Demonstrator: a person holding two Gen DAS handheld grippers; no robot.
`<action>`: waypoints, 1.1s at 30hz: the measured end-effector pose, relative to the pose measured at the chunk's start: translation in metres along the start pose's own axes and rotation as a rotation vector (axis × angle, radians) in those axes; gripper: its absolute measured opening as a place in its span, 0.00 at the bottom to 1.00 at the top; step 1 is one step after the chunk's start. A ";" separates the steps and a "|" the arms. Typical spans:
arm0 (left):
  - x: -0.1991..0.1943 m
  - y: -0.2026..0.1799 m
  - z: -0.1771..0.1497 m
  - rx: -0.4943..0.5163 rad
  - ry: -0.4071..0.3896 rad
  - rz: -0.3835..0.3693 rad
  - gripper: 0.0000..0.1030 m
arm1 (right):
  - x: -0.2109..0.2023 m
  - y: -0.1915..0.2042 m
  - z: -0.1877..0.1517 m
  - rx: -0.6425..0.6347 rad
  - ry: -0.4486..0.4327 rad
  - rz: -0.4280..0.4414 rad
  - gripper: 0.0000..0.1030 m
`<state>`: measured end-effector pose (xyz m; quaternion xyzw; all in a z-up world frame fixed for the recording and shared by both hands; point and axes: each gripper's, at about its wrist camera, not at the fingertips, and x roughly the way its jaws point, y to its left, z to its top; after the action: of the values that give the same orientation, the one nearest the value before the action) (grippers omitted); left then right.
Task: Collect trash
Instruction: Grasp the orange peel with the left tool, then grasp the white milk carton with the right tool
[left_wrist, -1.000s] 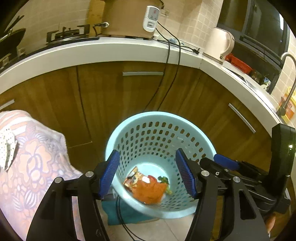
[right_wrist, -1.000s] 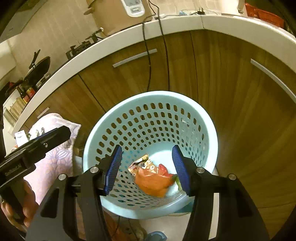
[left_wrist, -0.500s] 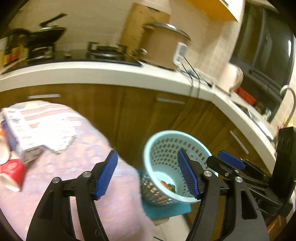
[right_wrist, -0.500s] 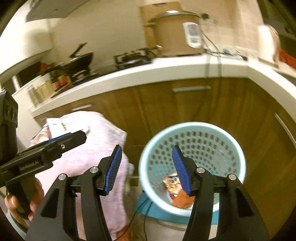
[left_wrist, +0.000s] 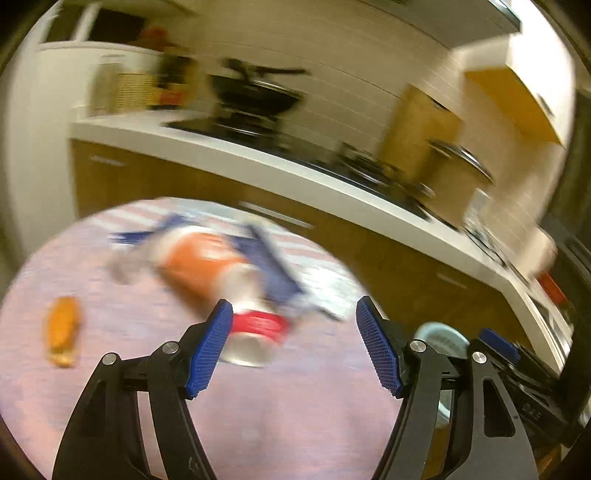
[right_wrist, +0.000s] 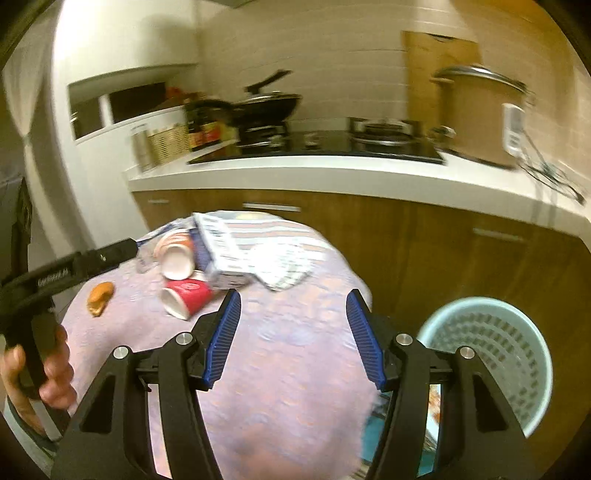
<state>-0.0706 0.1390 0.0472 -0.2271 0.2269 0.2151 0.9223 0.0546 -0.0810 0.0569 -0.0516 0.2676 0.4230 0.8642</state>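
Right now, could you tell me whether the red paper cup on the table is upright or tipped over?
Tipped over: the red cup lies on its side, white mouth facing the camera.

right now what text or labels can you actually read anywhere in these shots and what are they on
"GenRobot.AI", partly blurred, my best reading: on the black body of the left gripper as the right wrist view shows it.
Print on the blue and white box: too blurred to read.
Logo on the red paper cup: unreadable.
Labels on the bottles on the counter: too small and blurred.
Panel on the rice cooker: unreadable.
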 end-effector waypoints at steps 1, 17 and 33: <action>-0.004 0.010 0.003 -0.014 -0.010 0.024 0.66 | 0.003 0.007 0.002 -0.010 -0.003 0.011 0.54; 0.012 0.188 -0.007 -0.287 0.087 0.237 0.66 | 0.124 0.059 -0.015 -0.032 0.152 0.067 0.54; 0.044 0.167 -0.015 -0.138 0.112 0.269 0.20 | 0.150 0.016 0.016 0.018 0.186 -0.078 0.62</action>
<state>-0.1235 0.2784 -0.0414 -0.2691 0.2909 0.3388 0.8533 0.1235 0.0394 -0.0034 -0.0932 0.3482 0.3800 0.8519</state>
